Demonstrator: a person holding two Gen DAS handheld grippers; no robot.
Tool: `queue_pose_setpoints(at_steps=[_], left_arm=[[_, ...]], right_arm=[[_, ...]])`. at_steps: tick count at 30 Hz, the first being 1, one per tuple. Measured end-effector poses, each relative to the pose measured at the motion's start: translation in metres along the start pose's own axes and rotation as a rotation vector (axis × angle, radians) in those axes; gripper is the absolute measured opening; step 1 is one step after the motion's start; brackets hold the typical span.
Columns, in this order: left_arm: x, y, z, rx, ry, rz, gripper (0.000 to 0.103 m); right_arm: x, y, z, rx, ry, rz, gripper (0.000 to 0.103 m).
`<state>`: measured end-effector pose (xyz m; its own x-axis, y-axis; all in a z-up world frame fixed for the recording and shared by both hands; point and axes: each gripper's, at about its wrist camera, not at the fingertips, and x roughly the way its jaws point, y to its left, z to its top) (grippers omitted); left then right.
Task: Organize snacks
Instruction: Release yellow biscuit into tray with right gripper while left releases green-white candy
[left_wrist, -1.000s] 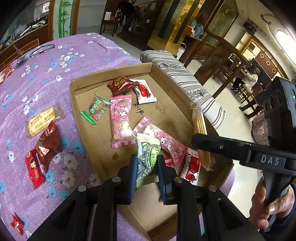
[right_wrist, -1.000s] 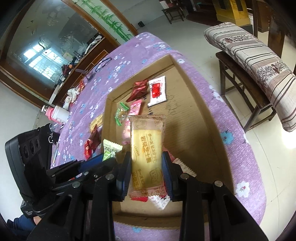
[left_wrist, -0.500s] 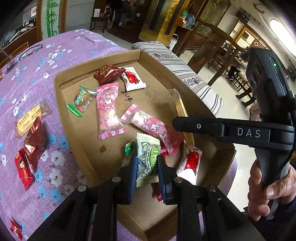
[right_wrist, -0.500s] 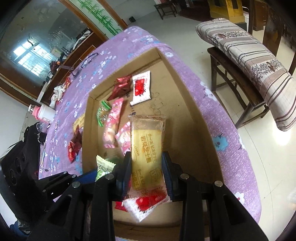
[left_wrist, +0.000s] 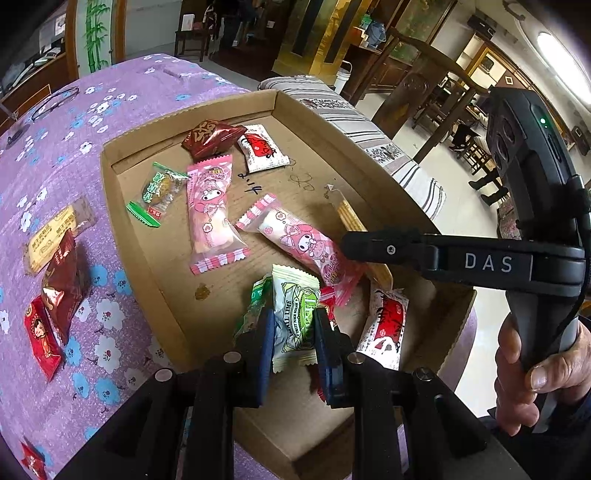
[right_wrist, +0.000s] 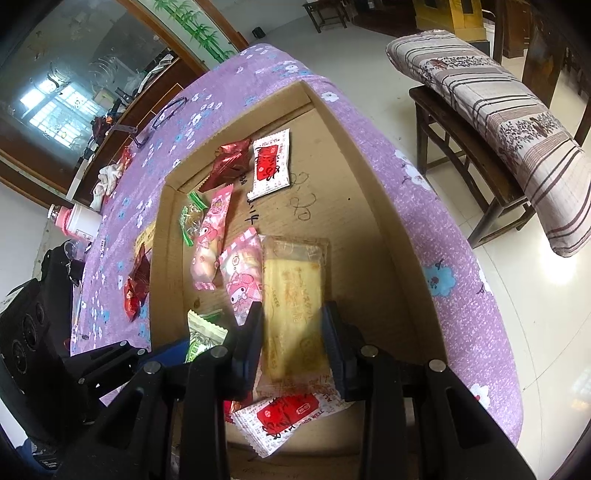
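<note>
The left gripper (left_wrist: 291, 332) is clamped on a green lime candy (left_wrist: 297, 317) at the near end of the cardboard box (left_wrist: 373, 162). Beside it, the right gripper (right_wrist: 291, 332) grasps a yellow biscuit pack (right_wrist: 293, 291) low over the box floor. That floor is bare toward its far right wall. The box sits on a purple flowered tablecloth (right_wrist: 443, 229) with loose snacks (left_wrist: 55, 280) to its left. A cushioned bench (right_wrist: 509, 122) stands right of the box.

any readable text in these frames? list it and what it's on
"DAS": black arm of the right claw.
"FRUIT LIME": green-and-white candy wrapper in the left claw.
"cheese": yellow biscuit packet; its other print is blurred.
Pink, red and white wrappers' print: too small to read.
</note>
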<state>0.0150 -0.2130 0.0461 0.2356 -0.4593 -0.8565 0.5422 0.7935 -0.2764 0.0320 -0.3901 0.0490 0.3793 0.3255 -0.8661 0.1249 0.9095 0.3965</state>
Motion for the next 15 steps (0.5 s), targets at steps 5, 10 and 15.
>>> queue_pose_setpoints(at_steps=[5, 10, 15], left_arm=[[0.0, -0.001, 0.0, 0.006, 0.001, -0.001, 0.021], [0.0, -0.003, 0.0, 0.013, 0.001, -0.001, 0.021], [0.0, -0.003, 0.0, 0.015, 0.003, 0.0, 0.022]], right_arm=[[-0.004, 0.003, -0.002, -0.006, -0.011, -0.014, 0.032], [-0.011, 0.005, -0.005, -0.016, -0.027, -0.016, 0.032], [-0.016, 0.007, -0.006, -0.016, -0.038, -0.019, 0.032]])
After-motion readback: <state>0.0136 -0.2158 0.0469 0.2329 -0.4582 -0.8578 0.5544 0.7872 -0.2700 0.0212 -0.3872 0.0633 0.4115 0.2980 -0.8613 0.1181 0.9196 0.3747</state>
